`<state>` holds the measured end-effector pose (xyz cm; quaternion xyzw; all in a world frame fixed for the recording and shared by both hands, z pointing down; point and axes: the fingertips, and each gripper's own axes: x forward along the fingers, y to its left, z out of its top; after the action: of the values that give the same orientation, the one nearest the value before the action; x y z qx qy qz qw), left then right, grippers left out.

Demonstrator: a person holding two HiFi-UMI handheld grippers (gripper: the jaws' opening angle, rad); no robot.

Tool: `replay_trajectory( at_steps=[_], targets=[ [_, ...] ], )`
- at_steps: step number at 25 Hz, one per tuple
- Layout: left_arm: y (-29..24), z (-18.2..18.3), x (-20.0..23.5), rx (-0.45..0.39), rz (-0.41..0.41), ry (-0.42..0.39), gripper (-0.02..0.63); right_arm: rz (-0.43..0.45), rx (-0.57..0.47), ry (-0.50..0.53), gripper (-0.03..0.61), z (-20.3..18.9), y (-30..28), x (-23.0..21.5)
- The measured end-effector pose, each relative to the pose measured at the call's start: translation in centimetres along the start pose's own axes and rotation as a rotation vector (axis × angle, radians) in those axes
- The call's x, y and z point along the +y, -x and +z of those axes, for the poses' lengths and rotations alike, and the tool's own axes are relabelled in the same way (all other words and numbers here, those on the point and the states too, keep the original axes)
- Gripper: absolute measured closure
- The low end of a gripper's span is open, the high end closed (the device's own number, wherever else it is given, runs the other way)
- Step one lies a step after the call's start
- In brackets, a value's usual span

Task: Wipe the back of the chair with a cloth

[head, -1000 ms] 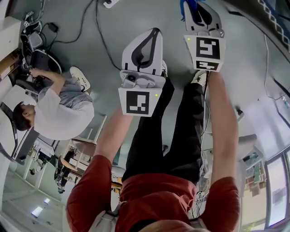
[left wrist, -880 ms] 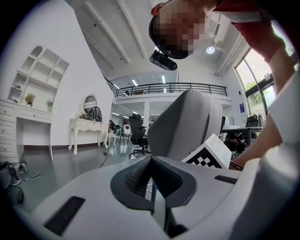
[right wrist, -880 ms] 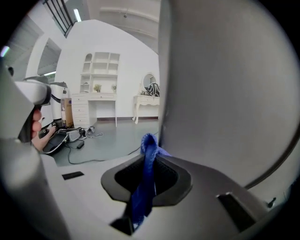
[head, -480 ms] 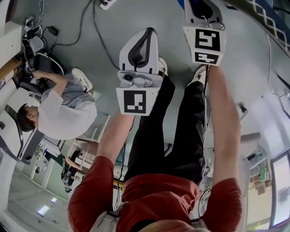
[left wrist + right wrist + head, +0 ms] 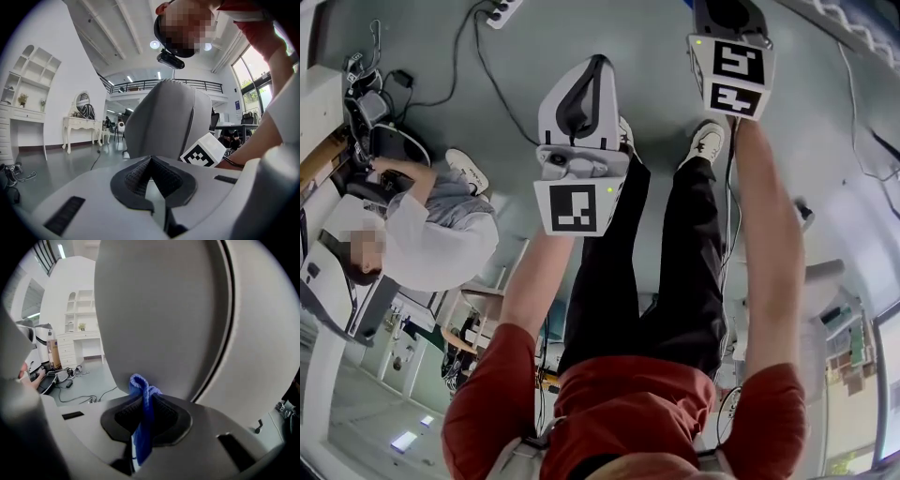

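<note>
Forward and up is where the right gripper [image 5: 727, 19] has gone since a second ago, so its jaws and the blue cloth [image 5: 142, 418] now lie past the top edge of the head view and only its marker cube [image 5: 731, 73] shows fully. The left gripper [image 5: 598, 66] has drifted a little to its own left. Both arms are stretched out straight from red sleeves, the right arm reaching further than the left, above black trousers and a white shoe [image 5: 705, 141]. Off to the left gripper's left a seated person [image 5: 431, 239] in a white top bends over a desk. The left gripper view shows its dark pads [image 5: 136, 176] closed tip to tip with nothing between them. The grey chair back [image 5: 164, 117] stands ahead of it, with the right gripper's cube just to its right. The right gripper view shows its jaws clamped on the cloth, which hangs down between the pads. The cloth's bunched top pokes out ahead of the tips, right up at the chair back that fills the view, though actual contact cannot be made out.
</note>
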<state>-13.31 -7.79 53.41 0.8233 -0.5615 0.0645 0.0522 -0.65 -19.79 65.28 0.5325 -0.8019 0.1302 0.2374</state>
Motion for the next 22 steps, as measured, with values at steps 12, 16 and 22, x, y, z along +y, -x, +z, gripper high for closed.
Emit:
replay_trajectory(
  at_steps=[12, 16, 22],
  targets=[
    [-2.5, 0.2, -9.1, 0.017, -0.086, -0.014, 0.6, -0.02, 0.023, 0.003, 0.529, -3.4, 3.6, -8.5],
    [-3.5, 0.2, -11.6, 0.025, -0.115, -0.024, 0.6, -0.077, 0.036, -0.021, 0.529, -4.8, 5.2, -12.5],
    [-5.2, 0.8, -15.7, 0.014, -0.153, -0.029, 0.6, -0.158, 0.077, -0.037, 0.529, -7.6, 7.8, -19.2]
  ],
)
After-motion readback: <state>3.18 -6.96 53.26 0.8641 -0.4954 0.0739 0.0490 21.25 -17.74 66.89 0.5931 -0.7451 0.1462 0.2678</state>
